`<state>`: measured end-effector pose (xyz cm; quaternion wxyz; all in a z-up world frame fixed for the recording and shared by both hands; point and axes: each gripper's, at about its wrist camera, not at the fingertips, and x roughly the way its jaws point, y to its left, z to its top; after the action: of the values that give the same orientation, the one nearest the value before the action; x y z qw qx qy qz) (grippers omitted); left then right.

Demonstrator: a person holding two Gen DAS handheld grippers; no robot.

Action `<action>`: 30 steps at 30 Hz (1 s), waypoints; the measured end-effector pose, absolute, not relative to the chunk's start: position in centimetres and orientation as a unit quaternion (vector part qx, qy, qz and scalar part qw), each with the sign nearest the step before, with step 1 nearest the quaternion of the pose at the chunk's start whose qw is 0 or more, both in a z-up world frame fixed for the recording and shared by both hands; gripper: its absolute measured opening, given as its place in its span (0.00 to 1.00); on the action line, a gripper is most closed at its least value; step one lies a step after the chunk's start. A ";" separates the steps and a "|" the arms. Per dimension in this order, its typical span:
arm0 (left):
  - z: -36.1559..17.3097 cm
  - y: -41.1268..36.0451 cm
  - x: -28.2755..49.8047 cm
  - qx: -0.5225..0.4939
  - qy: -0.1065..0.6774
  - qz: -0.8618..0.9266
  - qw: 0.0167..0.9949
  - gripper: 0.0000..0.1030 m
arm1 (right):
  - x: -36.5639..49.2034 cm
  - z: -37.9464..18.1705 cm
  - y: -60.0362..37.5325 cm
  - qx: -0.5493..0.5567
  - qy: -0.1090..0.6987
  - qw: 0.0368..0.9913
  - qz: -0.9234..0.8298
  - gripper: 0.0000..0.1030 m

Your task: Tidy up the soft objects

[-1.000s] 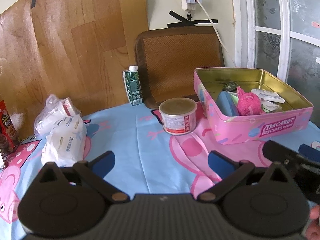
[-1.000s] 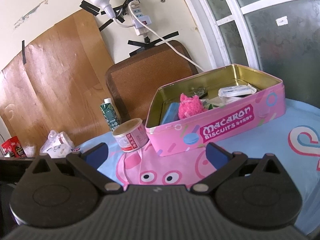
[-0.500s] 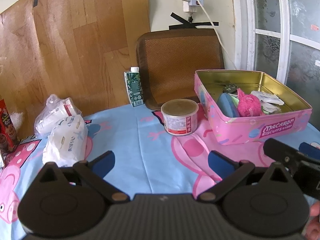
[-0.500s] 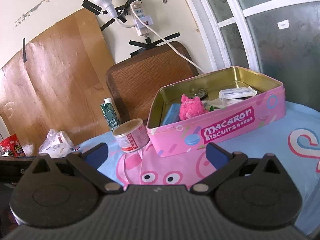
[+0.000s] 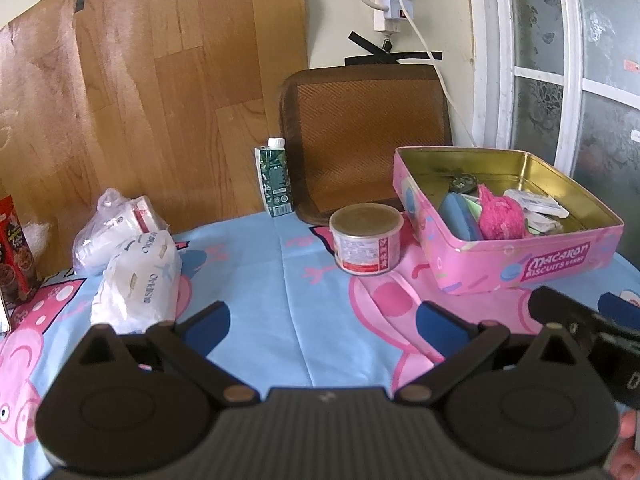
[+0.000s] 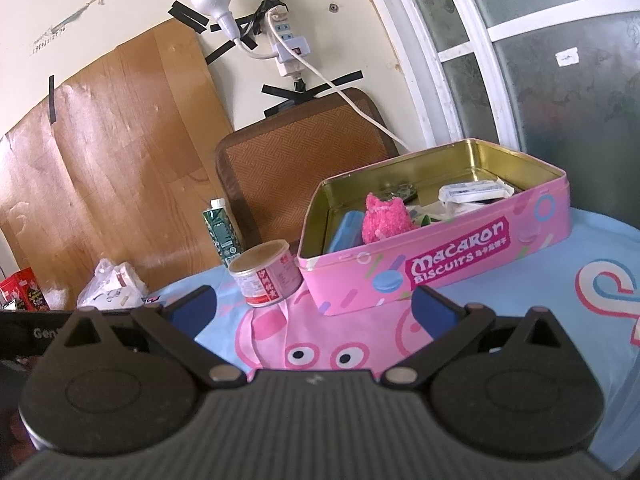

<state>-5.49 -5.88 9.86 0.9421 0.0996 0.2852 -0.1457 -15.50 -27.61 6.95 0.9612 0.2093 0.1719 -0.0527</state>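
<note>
round tin can point(image 5: 366, 238) upright on counter | green drink carton point(image 5: 274, 178) against wall | woven chair back point(image 5: 366, 136) | power strip point(image 6: 290, 46)

- Your left hand-held gripper point(image 5: 322, 322) is spread wide with nothing in it, hovering over the cartoon-pig cloth on the counter point(image 5: 260, 280).
- Pink biscuit tin point(image 5: 516, 264) sits ahead on the right, lid off, with a fuzzy pink toy point(image 5: 500, 218) and a blue pouch point(image 5: 458, 214) inside, plus some white packets point(image 5: 536, 204).
- Small round can point(image 5: 366, 238) stands just left of the tin.
- Two white tissue packs point(image 5: 136, 276) lie far left, well apart from the tin.
- Green carton point(image 5: 274, 180) stands upright at the back.
- Your right hand-held gripper point(image 5: 588, 320) pokes in at the right edge.
</note>
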 end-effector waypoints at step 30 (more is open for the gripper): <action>9.1 -6.0 -5.0 0.101 0.300 -0.144 0.938 1.00 | -15.7 6.3 -27.6 0.218 0.183 0.957 -0.061 1.00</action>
<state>-4.99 -5.96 9.11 0.9377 0.1008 0.2999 -0.1437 -15.66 -27.58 6.35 0.9567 0.2181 0.1827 -0.0607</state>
